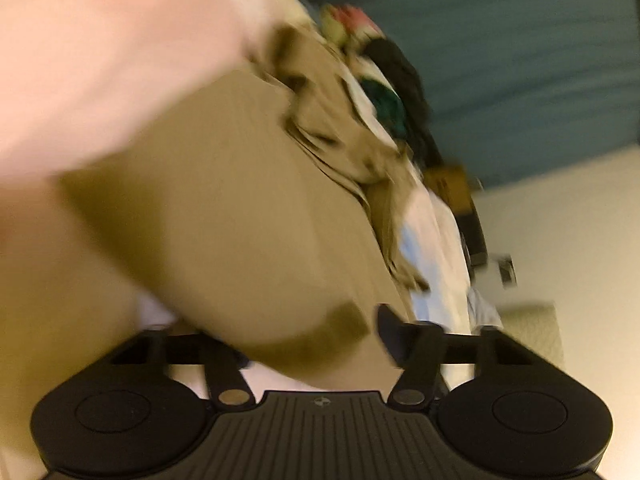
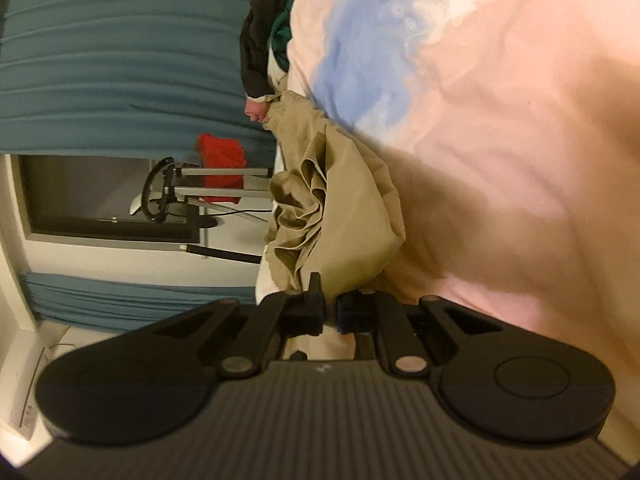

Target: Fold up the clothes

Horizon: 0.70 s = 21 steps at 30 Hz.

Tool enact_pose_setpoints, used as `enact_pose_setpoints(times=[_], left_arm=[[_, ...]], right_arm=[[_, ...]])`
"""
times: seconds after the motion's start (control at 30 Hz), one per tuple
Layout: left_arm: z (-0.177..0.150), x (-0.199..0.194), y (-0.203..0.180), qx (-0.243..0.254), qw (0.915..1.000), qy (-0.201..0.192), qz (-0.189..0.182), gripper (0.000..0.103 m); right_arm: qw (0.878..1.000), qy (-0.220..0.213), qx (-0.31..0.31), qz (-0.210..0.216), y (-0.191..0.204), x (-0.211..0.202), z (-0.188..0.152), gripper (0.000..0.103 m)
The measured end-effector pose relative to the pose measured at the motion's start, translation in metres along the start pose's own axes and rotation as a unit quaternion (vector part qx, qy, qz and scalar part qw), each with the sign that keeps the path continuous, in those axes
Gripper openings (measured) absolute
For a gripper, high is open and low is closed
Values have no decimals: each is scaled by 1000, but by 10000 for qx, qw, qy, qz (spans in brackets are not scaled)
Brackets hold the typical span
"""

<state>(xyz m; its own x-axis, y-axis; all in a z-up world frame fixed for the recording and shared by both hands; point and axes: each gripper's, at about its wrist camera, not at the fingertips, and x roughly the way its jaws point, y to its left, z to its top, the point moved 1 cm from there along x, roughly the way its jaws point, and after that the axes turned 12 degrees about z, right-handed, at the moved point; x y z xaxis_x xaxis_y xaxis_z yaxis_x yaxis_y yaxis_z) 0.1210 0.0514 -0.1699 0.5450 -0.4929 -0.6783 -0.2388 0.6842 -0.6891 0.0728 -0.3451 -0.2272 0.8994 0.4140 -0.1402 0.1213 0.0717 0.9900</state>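
Note:
A tan garment (image 1: 224, 200) fills the middle of the blurred left wrist view, spread over a pink sheet (image 1: 100, 60). A thick fold of it lies between the jaws of my left gripper (image 1: 316, 340). The right fingertip (image 1: 390, 326) presses against the fold, and the cloth hides the left one. In the right wrist view the same tan garment (image 2: 344, 200) bunches in creases just ahead of my right gripper (image 2: 329, 306). Those jaws stand almost together, with an edge of the tan cloth pinched between them.
The bed's pink and blue sheet (image 2: 500, 120) lies under everything. A pile of black, green and white clothes (image 1: 394, 92) sits past the garment. Teal curtains (image 2: 120, 40) hang behind. A metal stand (image 2: 180, 188) with something red (image 2: 220, 164) is beside the bed.

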Motion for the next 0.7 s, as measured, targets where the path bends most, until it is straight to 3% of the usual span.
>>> enact_pose_setpoints(times=[0.07, 0.23, 0.37, 0.6, 0.7], left_arm=[[0, -8, 8, -180, 9996, -190, 97, 32], [4, -29, 22, -514, 9956, -732, 267, 29], [12, -44, 32, -906, 9888, -1109, 417, 15], [16, -80, -2, -346, 9891, -1418, 215, 5], [16, -104, -9, -301, 9896, -1407, 90, 4]], right_arm=[[9999, 8, -67, -76, 1, 1, 1, 9], [9996, 22, -249, -144, 3, -3, 0, 8], [9990, 41, -412, -192, 4, -11, -6, 8], [9946, -84, -1010, -210, 44, -39, -14, 7], [9915, -290, -1266, 25, 71, -63, -21, 3]])
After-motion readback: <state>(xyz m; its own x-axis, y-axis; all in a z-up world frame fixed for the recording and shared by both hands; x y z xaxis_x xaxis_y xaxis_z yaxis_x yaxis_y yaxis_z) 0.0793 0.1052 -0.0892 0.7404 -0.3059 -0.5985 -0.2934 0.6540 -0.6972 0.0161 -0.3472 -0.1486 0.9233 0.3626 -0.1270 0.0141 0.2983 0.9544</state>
